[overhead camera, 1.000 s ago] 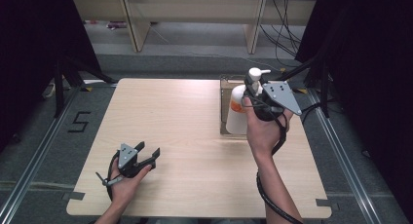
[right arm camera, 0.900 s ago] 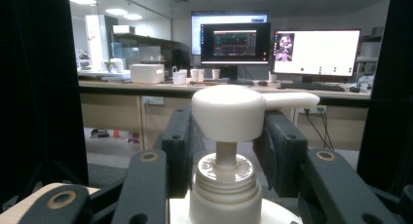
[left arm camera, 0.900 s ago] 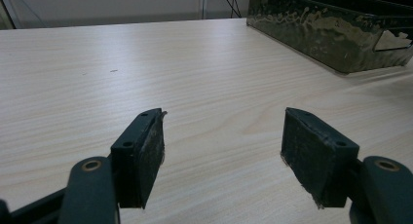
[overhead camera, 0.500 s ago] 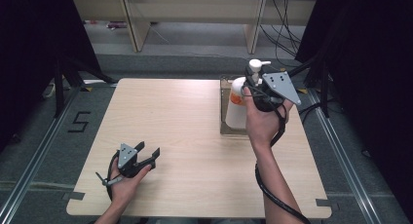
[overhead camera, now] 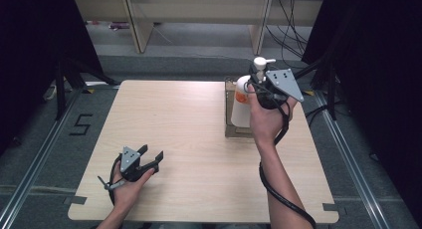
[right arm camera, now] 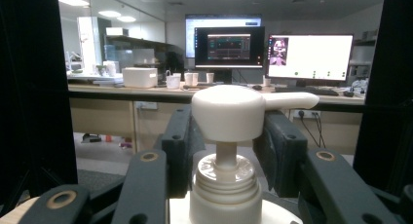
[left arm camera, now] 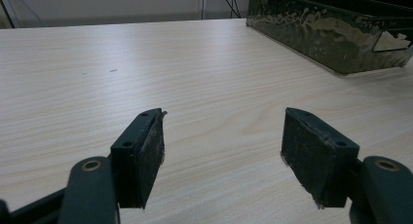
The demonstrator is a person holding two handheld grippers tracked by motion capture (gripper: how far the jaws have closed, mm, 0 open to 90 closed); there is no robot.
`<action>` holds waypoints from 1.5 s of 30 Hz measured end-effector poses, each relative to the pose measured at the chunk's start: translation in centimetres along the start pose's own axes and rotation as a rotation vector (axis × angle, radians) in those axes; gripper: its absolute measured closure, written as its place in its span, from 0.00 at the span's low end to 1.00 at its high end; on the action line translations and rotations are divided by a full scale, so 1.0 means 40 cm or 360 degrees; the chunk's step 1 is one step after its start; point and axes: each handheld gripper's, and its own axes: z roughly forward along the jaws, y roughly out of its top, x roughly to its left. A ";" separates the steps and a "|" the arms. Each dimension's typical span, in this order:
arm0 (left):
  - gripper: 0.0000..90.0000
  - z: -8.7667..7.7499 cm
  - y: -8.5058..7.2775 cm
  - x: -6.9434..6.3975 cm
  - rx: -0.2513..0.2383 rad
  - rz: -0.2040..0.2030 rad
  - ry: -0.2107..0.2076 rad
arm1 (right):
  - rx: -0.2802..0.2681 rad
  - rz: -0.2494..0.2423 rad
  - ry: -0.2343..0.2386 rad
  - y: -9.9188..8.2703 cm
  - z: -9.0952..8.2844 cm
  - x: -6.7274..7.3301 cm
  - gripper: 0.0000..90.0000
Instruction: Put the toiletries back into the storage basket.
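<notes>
A white pump bottle (overhead camera: 242, 105) with an orange label hangs upright over a dark tray (overhead camera: 238, 134) at the table's back right. My right gripper (overhead camera: 252, 82) is shut on the bottle's neck just under the pump. In the right gripper view its two black jaws press either side of the collar below the white pump head (right arm camera: 227, 112), and the right gripper (right arm camera: 226, 139) points level. My left gripper (overhead camera: 151, 152) rests open on the table near the front left. In the left gripper view the left gripper (left arm camera: 221, 151) has nothing but bare wood between its pads.
The light wooden table (overhead camera: 189, 129) has free room across its middle and left. The tray's glossy dark wall (left arm camera: 331, 34) shows far off in the left gripper view. Shelving and cables stand beyond the table's far edge. The right gripper's cable trails down along the forearm.
My right gripper has risen a little with the pump bottle in it. The left gripper has kept still.
</notes>
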 end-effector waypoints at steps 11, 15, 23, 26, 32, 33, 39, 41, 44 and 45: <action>0.35 0.000 0.000 0.001 0.0002 0.0003 0.0001 | 0.0006 0.0001 -0.0006 -0.003 0.024 0.000 0.67; 0.35 0.000 0.000 0.001 0.0002 0.0003 0.0001 | 0.0006 0.0006 -0.0009 -0.004 0.032 0.000 0.67; 0.35 -0.001 -0.001 0.002 -0.0001 0.0002 0.0002 | 0.0021 -0.0010 -0.0009 -0.010 0.044 0.001 0.67; 0.35 0.000 -0.001 0.002 0.0000 0.0002 0.0002 | 0.0005 -0.0016 -0.0010 -0.013 0.051 0.000 0.67; 0.35 -0.001 0.000 0.002 0.0000 0.0003 0.0001 | 0.0023 0.0002 -0.0009 -0.022 0.059 0.004 0.67; 0.35 -0.001 0.000 0.001 0.0000 0.0003 0.0001 | 0.0019 -0.0009 -0.0015 -0.023 0.060 0.003 0.67; 0.35 -0.001 -0.001 0.002 -0.0004 0.0002 0.0002 | 0.0030 -0.0019 -0.0013 -0.032 0.069 0.004 0.67; 0.35 0.000 -0.001 0.002 -0.0004 0.0002 0.0000 | 0.0046 -0.0005 -0.0004 -0.035 0.070 0.006 0.67; 0.35 -0.001 0.000 0.001 -0.0001 0.0003 0.0001 | 0.0045 -0.0006 -0.0009 -0.039 0.073 0.006 0.67; 0.35 -0.001 0.000 0.001 -0.0001 0.0003 0.0000 | 0.0047 0.0002 -0.0004 -0.041 0.074 0.006 0.67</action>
